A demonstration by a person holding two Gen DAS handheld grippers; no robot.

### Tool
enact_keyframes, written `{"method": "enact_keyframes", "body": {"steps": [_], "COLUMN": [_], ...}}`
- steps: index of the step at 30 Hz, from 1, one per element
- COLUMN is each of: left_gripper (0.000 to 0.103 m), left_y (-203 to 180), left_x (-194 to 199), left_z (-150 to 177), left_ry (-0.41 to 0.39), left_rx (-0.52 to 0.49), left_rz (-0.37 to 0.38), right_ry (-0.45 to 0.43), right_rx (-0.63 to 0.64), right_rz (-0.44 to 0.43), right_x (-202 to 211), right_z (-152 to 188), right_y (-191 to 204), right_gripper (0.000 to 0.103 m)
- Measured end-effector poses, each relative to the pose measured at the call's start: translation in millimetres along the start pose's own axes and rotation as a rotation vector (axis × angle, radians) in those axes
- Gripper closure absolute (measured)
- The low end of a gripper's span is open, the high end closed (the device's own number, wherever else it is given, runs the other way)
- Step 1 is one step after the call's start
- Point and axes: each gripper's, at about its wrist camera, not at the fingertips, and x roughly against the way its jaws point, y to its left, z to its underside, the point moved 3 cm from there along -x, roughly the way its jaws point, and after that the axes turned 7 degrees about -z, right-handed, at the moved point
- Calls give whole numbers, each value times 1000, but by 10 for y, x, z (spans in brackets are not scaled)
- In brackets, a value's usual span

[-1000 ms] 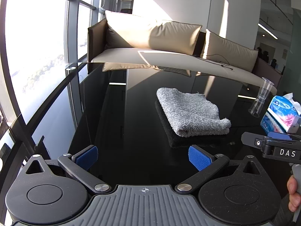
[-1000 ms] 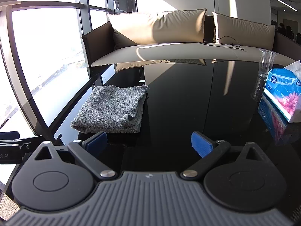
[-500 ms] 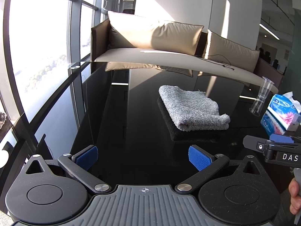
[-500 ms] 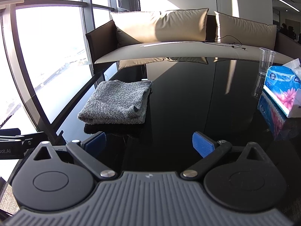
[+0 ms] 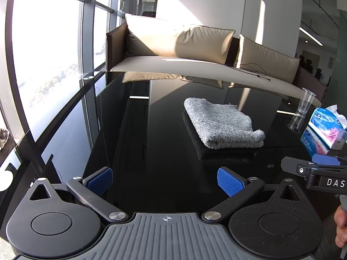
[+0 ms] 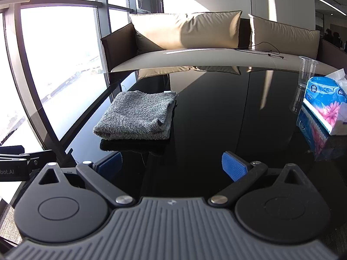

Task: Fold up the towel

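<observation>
Since approx. 1 s ago: both views have backed off from the towel (image 5: 223,123); it now reads smaller and farther ahead. Towel itself unchanged, no shift on the surface (image 5: 151,143).

Left hand-held gripper (image 5: 164,181): released, blue pads wide apart, nothing between them. Right hand-held gripper (image 6: 171,164): same, released, nothing held. Both well short of the towel, no contact.

Towel location: grey terry, already folded into a compact several-layer rectangle, lying flat on the glossy black surface, toward the window side. In left view it sits far-right of centre; in right view far-left (image 6: 138,114). Judgement: fold looks complete or near complete.

Handling (judged): light, soft, limp; layers will sag and separate if lifted by one corner. Pile gives good grip for the pads, but the glossy top likely lets the bundle slide when pushed. Best hold: two near corners or the thick folded edge, pinching all layers together.

Surroundings: tissue pack (image 6: 325,106) and clear plastic cup (image 6: 305,75) at far right, well apart from towel. Sofa w/ cushions (image 6: 186,32) beyond far edge. Window at left. Nothing obstructs the approach.
</observation>
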Motion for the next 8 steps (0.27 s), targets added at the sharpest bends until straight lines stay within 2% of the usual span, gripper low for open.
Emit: {"method": "enact_keyframes", "body": {"steps": [8], "left_gripper": [1], "left_y": [-20], "left_x": [8], "left_z": [10], "left_ry": [0], "left_rx": [-6], "left_rz": [4], "right_ry": [-8], "right_rx": [11], "right_rz": [-6], "right_x": [7], "right_z": [-10], "right_y": [6], "right_gripper": [2]}}
